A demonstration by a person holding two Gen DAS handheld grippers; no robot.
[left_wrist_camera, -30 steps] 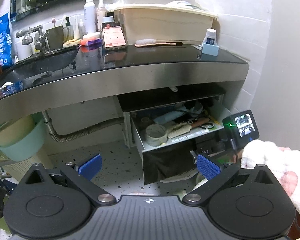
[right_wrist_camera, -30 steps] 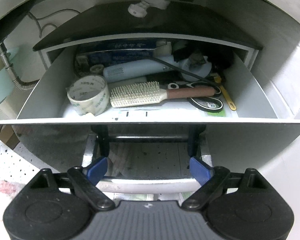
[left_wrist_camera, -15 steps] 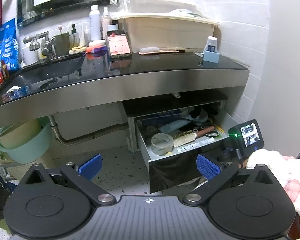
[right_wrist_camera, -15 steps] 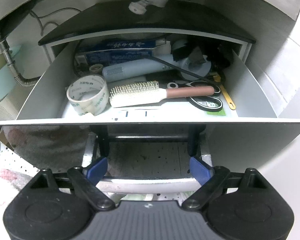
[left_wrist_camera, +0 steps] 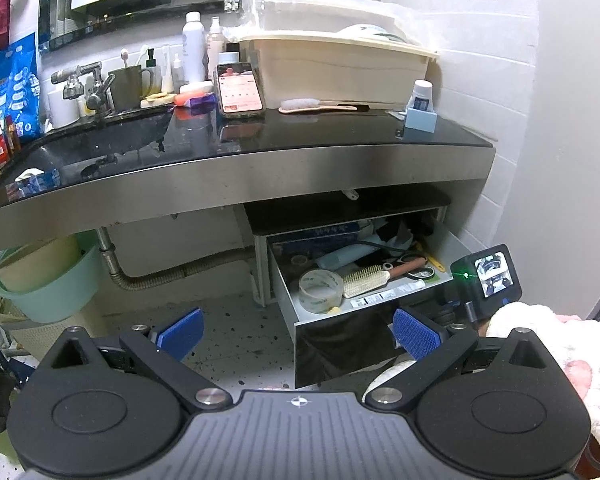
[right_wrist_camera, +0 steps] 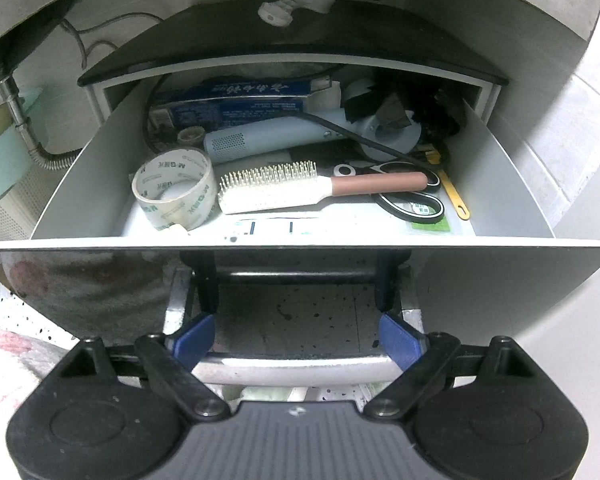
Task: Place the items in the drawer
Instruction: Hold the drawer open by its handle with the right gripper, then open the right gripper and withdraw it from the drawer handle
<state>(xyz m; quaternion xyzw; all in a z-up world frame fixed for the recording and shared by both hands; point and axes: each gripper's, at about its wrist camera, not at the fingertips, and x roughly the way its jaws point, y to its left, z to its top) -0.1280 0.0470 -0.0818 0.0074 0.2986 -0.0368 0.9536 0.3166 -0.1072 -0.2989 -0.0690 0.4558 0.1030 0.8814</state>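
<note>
The grey drawer point(left_wrist_camera: 288, 300) under the black counter stands pulled open; in the right wrist view its front panel point(right_wrist_camera: 500, 280) fills the middle. Inside lie a tape roll point(right_wrist_camera: 174, 188), a white hairbrush with brown handle point(right_wrist_camera: 300, 190), black scissors point(right_wrist_camera: 412, 196), a pale blue hair dryer point(right_wrist_camera: 272, 142) and a blue box point(right_wrist_camera: 236, 98). My right gripper point(right_wrist_camera: 298, 338) is open, its blue pads either side of the drawer's silver handle bar point(right_wrist_camera: 296, 368). My left gripper point(left_wrist_camera: 296, 330) is open and empty, held back from the drawer above the speckled floor.
On the counter point(left_wrist_camera: 260, 136) stand a phone point(left_wrist_camera: 240, 88), a brush point(left_wrist_camera: 316, 106), a cream bin point(left_wrist_camera: 336, 72), bottles and a blue holder point(left_wrist_camera: 420, 114). A green basin point(left_wrist_camera: 56, 284) sits under the sink at left. A white wall point(left_wrist_camera: 560, 160) is on the right.
The drawer has slid a little further out with my right gripper at its handle. My left gripper has drawn back and up, so the counter and drawer look smaller.
</note>
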